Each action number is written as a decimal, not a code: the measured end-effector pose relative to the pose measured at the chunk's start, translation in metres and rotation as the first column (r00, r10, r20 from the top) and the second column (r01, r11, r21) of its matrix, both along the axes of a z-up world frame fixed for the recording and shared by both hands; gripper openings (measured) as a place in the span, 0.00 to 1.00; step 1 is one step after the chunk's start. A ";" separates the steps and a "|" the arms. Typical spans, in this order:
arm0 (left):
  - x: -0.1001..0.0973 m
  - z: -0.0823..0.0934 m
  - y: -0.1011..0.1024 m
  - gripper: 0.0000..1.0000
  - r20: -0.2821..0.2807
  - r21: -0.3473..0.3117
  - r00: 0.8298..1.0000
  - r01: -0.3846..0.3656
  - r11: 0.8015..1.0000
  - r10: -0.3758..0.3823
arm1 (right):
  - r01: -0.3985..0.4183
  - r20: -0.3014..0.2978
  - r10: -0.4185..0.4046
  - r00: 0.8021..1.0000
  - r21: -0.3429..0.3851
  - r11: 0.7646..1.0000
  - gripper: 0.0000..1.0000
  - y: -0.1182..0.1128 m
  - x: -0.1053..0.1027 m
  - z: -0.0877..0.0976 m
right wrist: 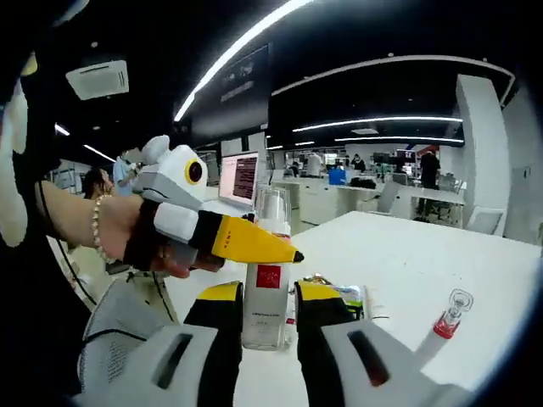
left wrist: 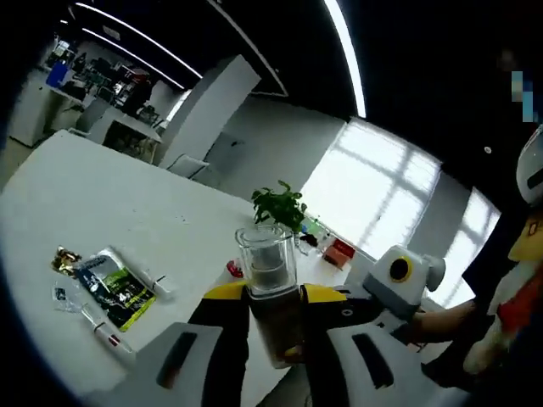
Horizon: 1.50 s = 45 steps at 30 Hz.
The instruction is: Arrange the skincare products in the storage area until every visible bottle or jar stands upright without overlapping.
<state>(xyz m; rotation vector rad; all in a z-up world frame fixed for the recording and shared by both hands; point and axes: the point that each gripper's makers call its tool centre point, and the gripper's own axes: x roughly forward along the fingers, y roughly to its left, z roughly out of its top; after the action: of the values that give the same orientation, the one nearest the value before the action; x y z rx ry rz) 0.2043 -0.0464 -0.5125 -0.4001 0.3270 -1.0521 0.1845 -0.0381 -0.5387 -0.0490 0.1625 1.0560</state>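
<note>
Clearly both grippers clamp the clear bottle (right wrist: 264, 292), right gripper (right wrist: 264, 297) low and left gripper (left wrist: 276, 298) by its cap. Smooth and rigid, it probably slips easily, so gripping mid-body above the white tabletop (left wrist: 102, 195) seems safest.

**Left gripper clamps a clear-capped bottle above the white table**

In the left gripper view, the left gripper (left wrist: 273, 315) has its yellow-tipped jaws closed on a bottle (left wrist: 270, 288) with a clear cap, held upright between them. Behind it spreads a white table (left wrist: 102, 195). On the table to the left lie a dark green sachet (left wrist: 114, 287) and a small tube (left wrist: 105, 332) just beside it. A potted plant (left wrist: 280, 205) stands farther back. The right gripper (left wrist: 392, 288) enters from the right, a hand (left wrist: 441, 320) behind it.
</note>
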 end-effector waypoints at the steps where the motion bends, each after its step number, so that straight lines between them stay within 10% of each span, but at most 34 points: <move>1: -0.003 0.005 -0.004 0.16 0.031 0.012 0.999 0.034 0.999 -0.035 | -0.054 -0.021 0.055 0.998 0.020 0.998 0.24 0.001 -0.005 0.002; 8: -0.035 0.036 -0.034 0.16 0.170 0.088 0.929 0.317 0.944 -0.328 | -0.278 -0.080 0.288 0.954 0.116 0.954 0.31 -0.011 -0.016 0.022; 15: -0.048 0.036 -0.054 0.16 0.170 0.160 0.866 0.446 0.880 -0.470 | -0.438 -0.072 0.445 0.893 0.096 0.894 0.25 -0.013 -0.035 0.037; 18: -0.048 0.037 -0.060 0.16 0.180 0.174 0.857 0.455 0.873 -0.482 | -0.435 -0.067 0.441 0.895 0.083 0.896 0.24 -0.017 -0.035 0.034; 25: -0.039 0.035 -0.075 0.16 0.219 0.222 0.861 0.414 0.883 -0.459 | -0.354 -0.032 0.359 0.933 0.102 0.930 0.22 -0.028 -0.022 0.034; 34: -0.021 0.028 -0.092 0.16 0.233 0.241 0.922 0.252 0.937 -0.308 | -0.251 0.007 0.250 0.968 0.044 0.967 0.21 -0.055 -0.003 0.025; 45: -0.020 -0.002 -0.100 0.17 0.212 0.358 0.944 0.166 0.919 -0.253 | -0.204 0.015 0.206 0.979 -0.053 0.977 0.22 -0.068 0.000 -0.008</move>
<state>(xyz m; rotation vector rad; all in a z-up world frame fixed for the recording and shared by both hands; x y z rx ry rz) 0.1846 -0.1468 -0.5143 0.0822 0.3161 -1.2188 0.1849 -0.1062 -0.5469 -0.1248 0.1690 1.2570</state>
